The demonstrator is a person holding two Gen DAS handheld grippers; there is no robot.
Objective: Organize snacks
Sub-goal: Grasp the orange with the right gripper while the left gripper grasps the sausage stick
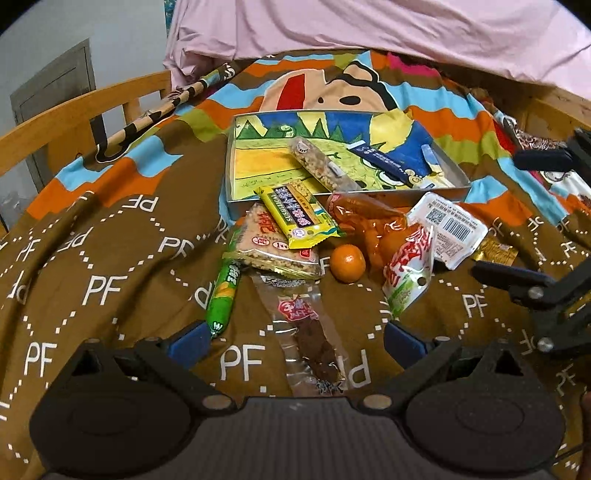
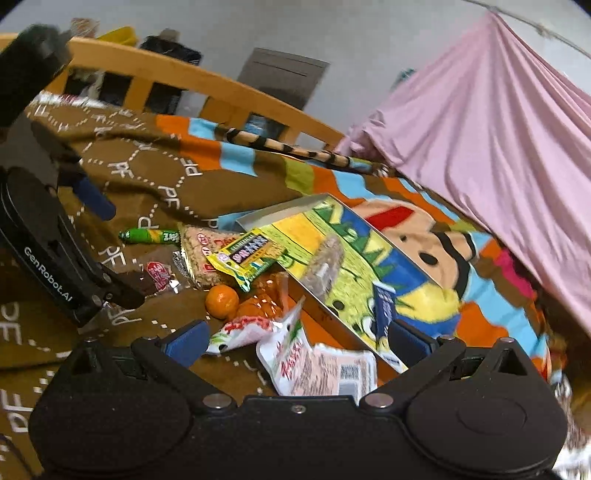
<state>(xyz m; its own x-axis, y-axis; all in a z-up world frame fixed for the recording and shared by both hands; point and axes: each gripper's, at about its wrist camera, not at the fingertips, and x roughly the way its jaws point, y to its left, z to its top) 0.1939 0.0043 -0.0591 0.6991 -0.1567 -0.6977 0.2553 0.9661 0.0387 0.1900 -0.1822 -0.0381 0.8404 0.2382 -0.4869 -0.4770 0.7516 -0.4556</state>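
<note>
**A:** Snacks lie in a loose heap on the brown "PF" bedspread (image 1: 110, 258), in front of the shallow tin box (image 1: 236, 158). Nearest the left gripper (image 1: 295, 341) is a clear packet of dark dried meat (image 1: 314, 343), lying between its two blue fingertips (image 1: 188, 341).

**B:** And is that gripper holding it?

**A:** No. Its jaws stand wide apart with nothing between them touched. Left of the packet is a green sausage stick (image 1: 221, 295).

**B:** The right gripper?

**A:** The right gripper (image 2: 295, 341) is also spread wide and empty, hovering over a white packet with a barcode (image 2: 332, 369) and a red-and-white pouch (image 2: 251, 328). From the left camera it shows at the right edge (image 1: 532, 221).

**B:** Farther on?

**A:** A small orange (image 1: 347, 264) sits mid-heap, touching an orange-wrapped snack (image 1: 369, 221). Left of it a rice-cracker pack (image 1: 273, 243) lies under a yellow bar (image 1: 299, 216), whose far end leans on the box's near rim.

**B:** Inside the box?

**A:** A grain bar (image 1: 317, 162) lies diagonally on the cartoon-printed bottom, and a dark blue stick packet (image 1: 384, 162) sits to its right. Beyond, a pink sheet (image 1: 369, 29) hangs over the bed, with a wooden rail (image 1: 74, 107) far left.
</note>
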